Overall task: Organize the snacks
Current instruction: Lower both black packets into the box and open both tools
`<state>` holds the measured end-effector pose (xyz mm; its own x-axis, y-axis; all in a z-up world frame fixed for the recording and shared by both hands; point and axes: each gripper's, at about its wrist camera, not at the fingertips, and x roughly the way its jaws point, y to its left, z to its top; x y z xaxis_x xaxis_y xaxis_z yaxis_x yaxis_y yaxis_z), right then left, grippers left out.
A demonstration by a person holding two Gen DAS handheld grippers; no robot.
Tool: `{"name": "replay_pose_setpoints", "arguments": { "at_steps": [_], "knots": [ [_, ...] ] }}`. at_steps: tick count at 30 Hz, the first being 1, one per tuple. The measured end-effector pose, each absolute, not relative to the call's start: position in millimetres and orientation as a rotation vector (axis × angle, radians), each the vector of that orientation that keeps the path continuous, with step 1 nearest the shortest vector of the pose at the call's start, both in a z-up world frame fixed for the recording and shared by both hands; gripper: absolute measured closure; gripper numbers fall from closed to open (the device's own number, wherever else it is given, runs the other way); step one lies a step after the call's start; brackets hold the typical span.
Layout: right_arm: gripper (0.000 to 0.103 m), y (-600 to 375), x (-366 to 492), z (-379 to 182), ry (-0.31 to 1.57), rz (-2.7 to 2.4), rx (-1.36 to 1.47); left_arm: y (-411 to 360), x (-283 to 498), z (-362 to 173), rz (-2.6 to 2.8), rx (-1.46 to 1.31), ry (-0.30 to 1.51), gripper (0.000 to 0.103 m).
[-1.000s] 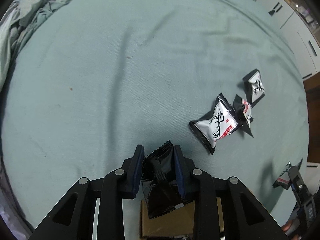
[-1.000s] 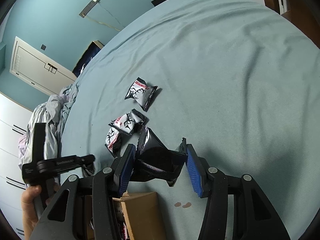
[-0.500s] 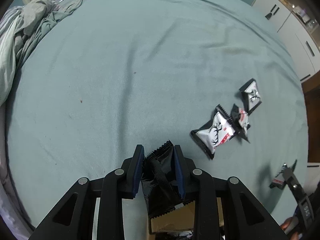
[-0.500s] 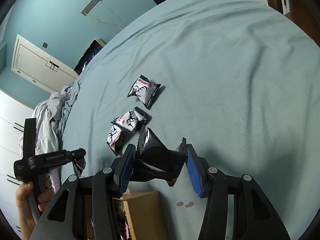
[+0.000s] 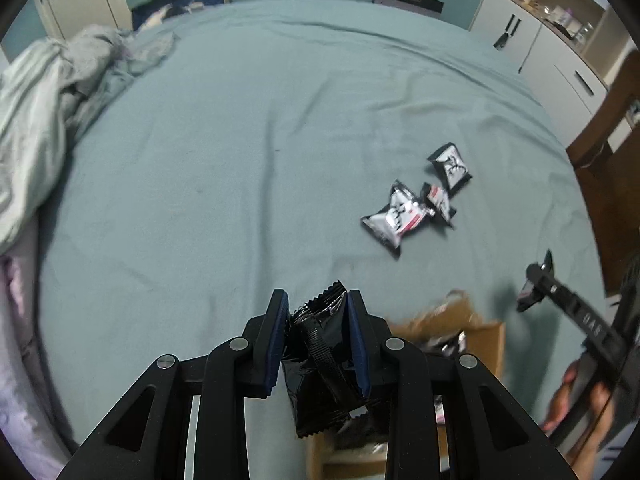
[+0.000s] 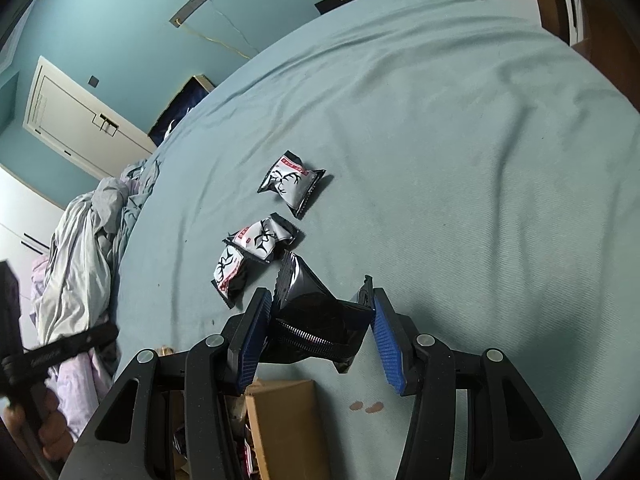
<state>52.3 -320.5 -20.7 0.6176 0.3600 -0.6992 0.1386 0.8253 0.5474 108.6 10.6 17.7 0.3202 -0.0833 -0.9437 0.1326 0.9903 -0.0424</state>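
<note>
The left gripper (image 5: 316, 312) has lifted, clenching a black packet (image 5: 320, 360); the right gripper (image 6: 320, 324) grips another (image 6: 316, 316), above the box (image 6: 284, 428) for dropping.

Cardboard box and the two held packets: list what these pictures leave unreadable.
- Cardboard box: left wrist view, blurred and cut off by the gripper frame; contents unclear. In the right wrist view only one flap shows.
- Left gripper's black packet: printed side hidden.
- Right gripper's black packet: touches one pad; contact with the other is unclear.
- Loose snack packets: lettering too small.
</note>
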Motion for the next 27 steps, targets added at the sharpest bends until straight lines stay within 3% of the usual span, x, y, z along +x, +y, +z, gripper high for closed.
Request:
{"name": "replay_pose_setpoints", "arguments": {
  "at_steps": [17, 19, 20, 21, 23, 27],
  "knots": [
    [0.053, -283.7, -21.4, 16.1, 0.835, 0.240, 0.459, -8.5, 7.1, 20.5, -0.388, 0.133, 1.048, 0.073],
    [0.053, -279.7, -28.2, 19.5, 0.810, 0.261, 0.450, -14.5, 0.6, 23.9, -0.405, 0.173, 1.010, 0.063],
    [0.053, -277.1, -30.4, 19.8, 0.801, 0.272, 0.444, -16.1, -1.3, 25.9, -0.407, 0.185, 0.991, 0.049],
    [0.053, -274.2, -33.2, 20.1, 0.793, 0.284, 0.436, -17.0, -4.0, 27.4, -0.403, 0.197, 0.973, 0.042],
    [0.053, -267.1, -36.1, 19.7, 0.784, 0.296, 0.403, -14.4, -5.5, 31.7, -0.385, 0.202, 0.940, 0.041],
    [0.053, -257.9, -35.9, 16.7, 0.782, 0.317, 0.345, -3.1, -0.4, 34.7, -0.349, 0.160, 0.935, 0.028]
  ]
}}
